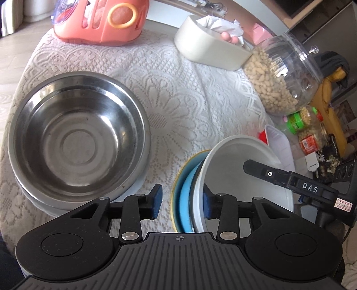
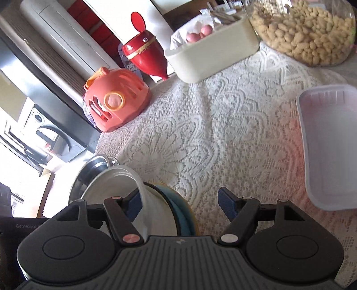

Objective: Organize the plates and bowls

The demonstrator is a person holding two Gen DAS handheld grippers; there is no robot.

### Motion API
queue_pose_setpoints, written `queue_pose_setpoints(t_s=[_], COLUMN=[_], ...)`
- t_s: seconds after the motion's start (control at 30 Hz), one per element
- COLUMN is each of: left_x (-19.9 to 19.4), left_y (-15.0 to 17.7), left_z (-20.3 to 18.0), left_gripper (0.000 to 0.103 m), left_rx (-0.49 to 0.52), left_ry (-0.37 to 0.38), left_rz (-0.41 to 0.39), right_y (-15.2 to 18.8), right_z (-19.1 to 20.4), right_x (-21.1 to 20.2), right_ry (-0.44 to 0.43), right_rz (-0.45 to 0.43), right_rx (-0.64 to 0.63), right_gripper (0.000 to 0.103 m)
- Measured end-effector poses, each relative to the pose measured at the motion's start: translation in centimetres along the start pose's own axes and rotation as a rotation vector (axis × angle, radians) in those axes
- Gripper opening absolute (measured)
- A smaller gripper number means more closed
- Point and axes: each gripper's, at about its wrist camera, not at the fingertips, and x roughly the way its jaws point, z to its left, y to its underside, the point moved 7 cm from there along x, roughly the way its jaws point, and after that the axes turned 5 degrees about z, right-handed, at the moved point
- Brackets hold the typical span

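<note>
Lace tablecloth [image 1: 178, 93] covers the table across both views.

Left wrist view: steel bowl [image 1: 78, 138] at 9 o'clock, upright, resting on a white plate [image 1: 42, 200] whose rim shows beneath it.

Peanut jar [image 1: 279, 78] at 2 o'clock, lying tilted beside a cream tub [image 1: 207, 49] at 1 o'clock. Pink basket [image 1: 100, 20] at 11 o'clock.

White bowl [image 1: 234, 160] at 5 o'clock, tipped on edge, nested against a blue dish [image 1: 186, 200] with a yellow rim.

Left gripper [image 1: 181, 204]: jaws apart, straddling the rims of the white bowl and blue dish; left pad clear of them, right pad inside the bowl. Contact there cannot be told.

Right gripper [image 2: 179, 205]: jaws wide apart, left finger inside the white bowl [image 2: 116, 185], right finger clear over the cloth. Not clamped.

White tray [image 2: 330, 145] at 3 o'clock, right wrist view.
</note>
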Motion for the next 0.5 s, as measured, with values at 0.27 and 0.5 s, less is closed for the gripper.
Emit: queue_pose_setpoints(t_s=[0.27, 0.5], left_x=[2.3, 4.6], left_y=[0.7, 1.6], left_z=[0.1, -1.1], left_gripper=[0.051, 0.058], left_rx=[-0.028, -0.01], left_ry=[0.022, 0.074], left_rz=[0.13, 0.207], right_y=[2.3, 3.2], right_z=[1.0, 1.5], right_x=[1.9, 2.9], right_ry=[-0.009, -0.014], right_rz=[0.157, 0.241], right_rx=[-0.071, -0.059], right_gripper=[0.073, 0.069])
